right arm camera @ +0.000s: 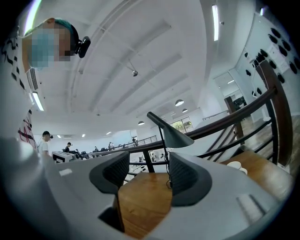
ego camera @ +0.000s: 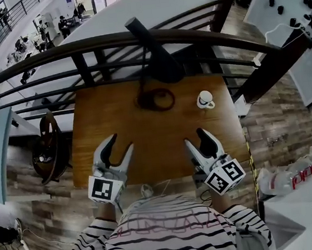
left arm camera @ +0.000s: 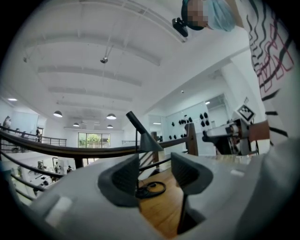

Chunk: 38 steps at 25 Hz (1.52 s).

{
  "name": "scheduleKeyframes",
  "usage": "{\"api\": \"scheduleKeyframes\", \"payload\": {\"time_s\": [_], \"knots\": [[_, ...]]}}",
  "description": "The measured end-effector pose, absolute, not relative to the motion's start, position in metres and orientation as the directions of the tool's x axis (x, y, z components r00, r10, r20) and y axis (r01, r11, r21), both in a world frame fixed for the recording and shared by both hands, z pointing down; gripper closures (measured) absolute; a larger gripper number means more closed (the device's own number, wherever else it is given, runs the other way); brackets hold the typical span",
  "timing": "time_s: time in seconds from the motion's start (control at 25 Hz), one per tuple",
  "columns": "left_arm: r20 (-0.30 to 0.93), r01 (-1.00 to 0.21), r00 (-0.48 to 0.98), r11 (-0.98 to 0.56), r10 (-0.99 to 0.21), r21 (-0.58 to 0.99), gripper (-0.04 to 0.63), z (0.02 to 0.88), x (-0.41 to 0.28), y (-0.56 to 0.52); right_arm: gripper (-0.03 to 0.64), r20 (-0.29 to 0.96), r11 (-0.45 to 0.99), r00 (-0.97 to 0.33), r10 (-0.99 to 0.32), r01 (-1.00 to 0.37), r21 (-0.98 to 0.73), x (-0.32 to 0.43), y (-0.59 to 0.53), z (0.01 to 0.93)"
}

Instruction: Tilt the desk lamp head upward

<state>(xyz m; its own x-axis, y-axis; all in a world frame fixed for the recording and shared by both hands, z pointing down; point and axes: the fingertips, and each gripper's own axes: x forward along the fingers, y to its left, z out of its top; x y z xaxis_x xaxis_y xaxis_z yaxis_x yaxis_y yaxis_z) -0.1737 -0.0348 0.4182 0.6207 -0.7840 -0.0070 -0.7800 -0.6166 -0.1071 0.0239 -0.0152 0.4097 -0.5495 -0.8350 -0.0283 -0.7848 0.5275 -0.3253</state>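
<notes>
A dark desk lamp stands at the far middle of the wooden table (ego camera: 153, 150). Its cone-shaped head (ego camera: 163, 62) points down and away, with a slim handle sticking up at the top left. The round base (ego camera: 156, 100) has a cord coiled on it. My left gripper (ego camera: 115, 148) hovers open over the near left of the table, nothing between its jaws. My right gripper (ego camera: 198, 140) is open over the near right, also empty. The lamp head (left arm camera: 149, 140) shows beyond the left jaws, and the lamp head (right arm camera: 178, 137) above the right jaws. Both grippers are well short of the lamp.
A white mug (ego camera: 205, 100) sits at the table's far right. A curved dark railing (ego camera: 80, 52) runs just behind the table, with an open drop beyond it. A round dark stool (ego camera: 49, 148) stands left of the table.
</notes>
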Motion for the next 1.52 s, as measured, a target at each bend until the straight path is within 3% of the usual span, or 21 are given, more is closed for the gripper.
{"api": "scheduleKeyframes", "payload": {"time_s": [0.56,1.52], "knots": [[0.005,-0.733,0.677,-0.674,-0.736,-0.090,0.387,0.429,-0.175,-0.124,0.365,-0.037,0.495,-0.507,-0.861,-0.818,-0.293,0.016,-0.096,0.408],[0.074,-0.819,0.541,-0.545,-0.838,-0.180,0.387,0.438,-0.107,-0.234,0.365,0.028,0.576,-0.644,-0.764,-0.701,-0.420,0.069,-0.219,0.439]]}}
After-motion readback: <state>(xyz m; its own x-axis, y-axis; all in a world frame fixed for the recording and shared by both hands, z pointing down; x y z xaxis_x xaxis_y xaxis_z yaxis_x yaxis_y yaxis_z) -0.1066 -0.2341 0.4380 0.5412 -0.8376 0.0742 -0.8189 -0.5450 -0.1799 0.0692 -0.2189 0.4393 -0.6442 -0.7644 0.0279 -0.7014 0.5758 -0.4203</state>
